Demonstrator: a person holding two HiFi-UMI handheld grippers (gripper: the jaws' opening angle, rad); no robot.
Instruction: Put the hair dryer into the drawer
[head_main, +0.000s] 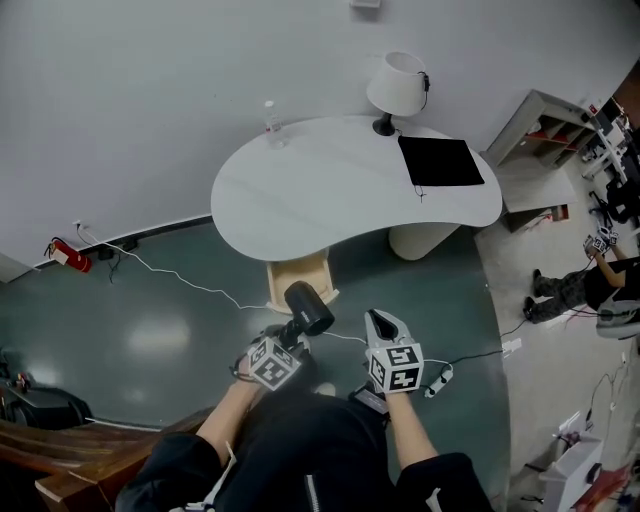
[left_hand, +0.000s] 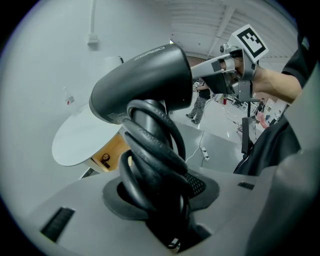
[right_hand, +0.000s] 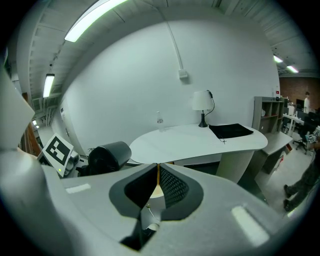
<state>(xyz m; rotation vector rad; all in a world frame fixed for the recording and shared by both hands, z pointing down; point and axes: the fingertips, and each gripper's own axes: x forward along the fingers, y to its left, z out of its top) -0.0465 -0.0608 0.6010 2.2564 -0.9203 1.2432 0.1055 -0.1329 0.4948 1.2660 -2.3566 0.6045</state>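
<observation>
Currently: left gripper (left_hand: 162, 200) clamped wide on the hair dryer (left_hand: 145, 85), pads on the handle over the cord coiled round it; barrel uppermost, centre of the left gripper view. Right gripper (right_hand: 157, 175) closed on itself, nothing in it, just right of the dryer in the head view. Drawer (head_main: 300, 279) stands open under the near edge of the bench (head_main: 330, 190), just above the dryer in the head view. Risks, judged: pads bear on cord loops, not hard plastic, so the dryer may twist or slide. A loose loop could catch the drawer front. Drawer looks narrow; barrel may knock the bench edge.
</observation>
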